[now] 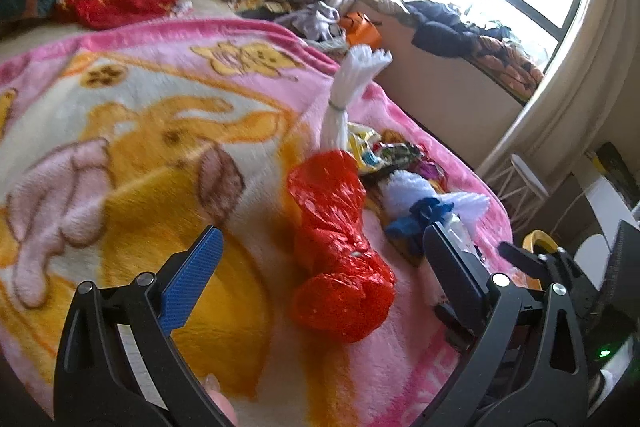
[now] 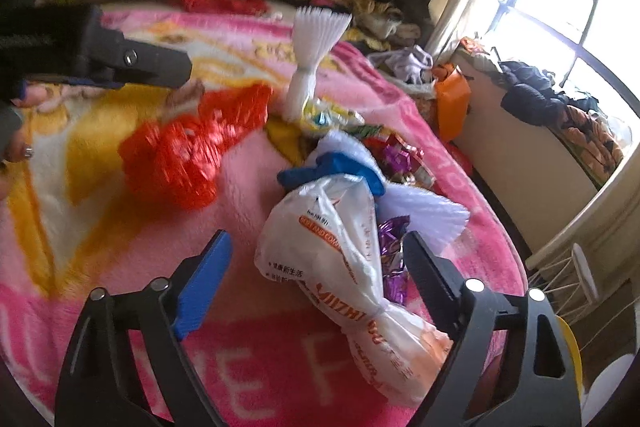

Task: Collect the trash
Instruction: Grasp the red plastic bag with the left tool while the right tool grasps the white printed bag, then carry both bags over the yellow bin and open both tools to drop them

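Left gripper [image 1: 320, 259] is spread wide, empty, over the red bag [image 1: 336, 247] lying on the blanket [image 1: 120, 147]. Right gripper [image 2: 318, 259] is likewise spread, the knotted white bag [image 2: 340, 259] between its jaws; contents unseen. Wrappers [image 2: 394, 155] at 1 o'clock are clearer in the right view. Blanket edge at 3 o'clock.
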### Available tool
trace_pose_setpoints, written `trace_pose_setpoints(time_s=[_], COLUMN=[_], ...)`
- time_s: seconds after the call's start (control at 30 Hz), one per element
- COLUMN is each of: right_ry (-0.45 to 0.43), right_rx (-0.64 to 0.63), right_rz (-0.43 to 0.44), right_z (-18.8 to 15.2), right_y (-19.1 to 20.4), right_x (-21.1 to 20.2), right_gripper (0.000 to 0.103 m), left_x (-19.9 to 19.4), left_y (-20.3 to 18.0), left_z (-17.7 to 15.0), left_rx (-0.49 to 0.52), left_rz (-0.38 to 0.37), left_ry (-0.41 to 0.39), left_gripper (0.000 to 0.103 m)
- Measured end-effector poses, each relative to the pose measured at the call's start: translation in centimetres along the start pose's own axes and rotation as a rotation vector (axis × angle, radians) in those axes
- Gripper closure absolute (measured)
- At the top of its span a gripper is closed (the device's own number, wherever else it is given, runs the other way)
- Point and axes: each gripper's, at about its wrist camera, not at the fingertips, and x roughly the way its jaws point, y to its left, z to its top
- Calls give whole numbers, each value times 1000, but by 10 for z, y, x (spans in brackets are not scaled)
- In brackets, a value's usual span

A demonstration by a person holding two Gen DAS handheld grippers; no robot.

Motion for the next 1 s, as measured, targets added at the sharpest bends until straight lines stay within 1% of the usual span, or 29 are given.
trace_pose_setpoints(time_s=[0.07, 0.17, 0.23, 0.27, 0.33, 0.37, 0.47, 0.53, 0.7, 0.8, 0.9, 1.0], right_ry=[17, 40, 23, 13, -9, -17, -53, -81, -124, -147, -171, -197], right_rx=[-16, 7, 38, 52, 93, 110, 184, 237, 338, 394, 436, 468], right_rz=[-5, 13, 22, 26, 54, 64, 98, 126, 158, 168, 166, 155], right_z=[-1, -4, -6, -7, -8, -7, -8, -11, -14, -18, -21, -23], right_y=[2, 0, -3, -5, -12, -14, -24, -32, -48, -60, -71, -80], right_x=[8, 17, 17, 15, 8, 7, -6, -17, -37, -51, -62, -71], right_gripper=[31, 44, 51, 53, 57, 59, 59, 59, 59, 59, 59, 59], left_x=[8, 20, 27, 31, 39, 41, 43, 42, 27, 12, 1, -5], left_y=[-2, -3, -4, -6, -8, -10, -14, -16, -28, -37, -48, -60], left_z=[-2, -5, -8, -9, -14, -15, -19, -20, -14, -6, 2, 7], left_rx=[-5, -18, -24, -23, -19, -20, -9, -2, 36, 59, 72, 87], left_rz=[-18, -43, -53, -55, -61, -64, -71, -76, -99, -117, -141, -169], left_ry=[26, 68, 92, 104, 136, 144, 158, 156, 112, 62, 28, 11], left_gripper=[12, 20, 30, 32, 43, 45, 57, 62, 64, 65, 65, 65])
